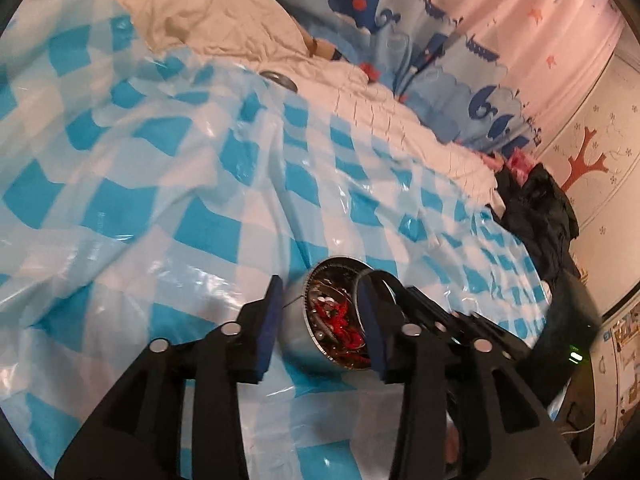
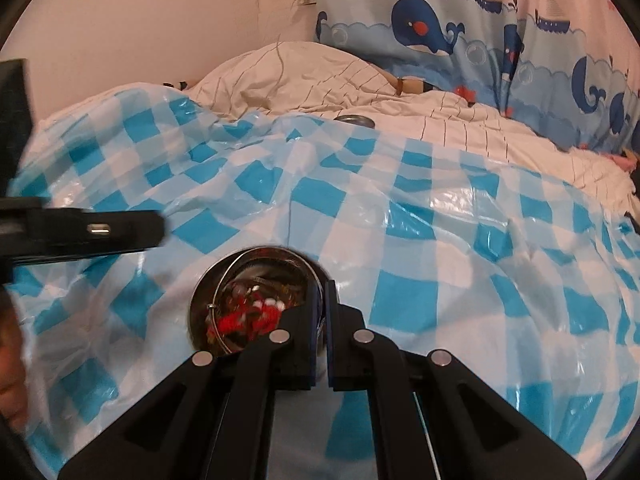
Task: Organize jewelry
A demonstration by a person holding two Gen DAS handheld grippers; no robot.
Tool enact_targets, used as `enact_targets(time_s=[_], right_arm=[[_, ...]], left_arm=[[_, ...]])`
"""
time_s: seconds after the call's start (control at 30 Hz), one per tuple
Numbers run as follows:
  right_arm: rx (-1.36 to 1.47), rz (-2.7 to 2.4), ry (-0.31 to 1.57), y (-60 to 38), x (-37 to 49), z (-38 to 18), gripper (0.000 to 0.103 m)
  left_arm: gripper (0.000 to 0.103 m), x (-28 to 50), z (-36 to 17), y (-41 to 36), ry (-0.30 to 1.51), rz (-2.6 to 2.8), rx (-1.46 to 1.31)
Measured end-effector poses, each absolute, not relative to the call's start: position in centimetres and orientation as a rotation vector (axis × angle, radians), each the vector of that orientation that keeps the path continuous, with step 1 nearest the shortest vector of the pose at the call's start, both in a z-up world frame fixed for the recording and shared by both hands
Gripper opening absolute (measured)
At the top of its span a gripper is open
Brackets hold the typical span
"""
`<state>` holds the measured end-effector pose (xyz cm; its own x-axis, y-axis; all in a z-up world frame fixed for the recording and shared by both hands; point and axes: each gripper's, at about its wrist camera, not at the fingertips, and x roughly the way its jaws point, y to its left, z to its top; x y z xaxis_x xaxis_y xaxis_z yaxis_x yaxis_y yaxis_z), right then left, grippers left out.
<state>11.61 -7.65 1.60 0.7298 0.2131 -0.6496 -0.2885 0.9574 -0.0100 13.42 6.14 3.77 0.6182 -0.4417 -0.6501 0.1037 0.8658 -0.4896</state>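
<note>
A bed is covered by a blue-and-white checked plastic sheet (image 2: pixel 400 216). On it, nearest, a metal bowl (image 2: pixel 256 300) of jewelry (image 2: pixel 248 316) is pinched at its rim by the narrowed right gripper (image 2: pixel 322 320); the left gripper (image 1: pixel 320 320) is spread around the bowl. Beyond it, a whale-print curtain (image 2: pixel 440 32) is hung. No writing can be read.

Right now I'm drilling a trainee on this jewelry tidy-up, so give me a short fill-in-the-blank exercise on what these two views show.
1. The red beaded jewelry lies inside a round ____ tin.
2. The right tongs are shut on the tin's ____.
3. The left tongs are ____.
4. The tin rests on a glossy plastic sheet checked white and ____.

Missing words: metal; rim; open; blue
</note>
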Motion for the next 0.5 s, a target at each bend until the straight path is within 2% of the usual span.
enact_targets(time_s=[0.2,0.3,0.43,0.5], right_arm=[[-0.121,0.272,0.746,-7.7,12.3,0.9,0.008],[-0.082,0.265,0.701,-8.9,10.7,2.6,0.032],[-0.045,0.268,0.711,-11.1,7.1,3.8,0.034],[-0.034,0.254,0.731,-12.1,4.6,3.7,0.041]], left_arm=[[0.045,11.5,4.4,7.1,0.863,-0.315,-0.417],[0.049,9.7,4.6,6.6,0.864,-0.316,-0.368],[0.062,7.2,4.6,5.5,0.865,-0.29,-0.274],[0.068,5.9,4.4,5.0,0.865,-0.277,-0.231]])
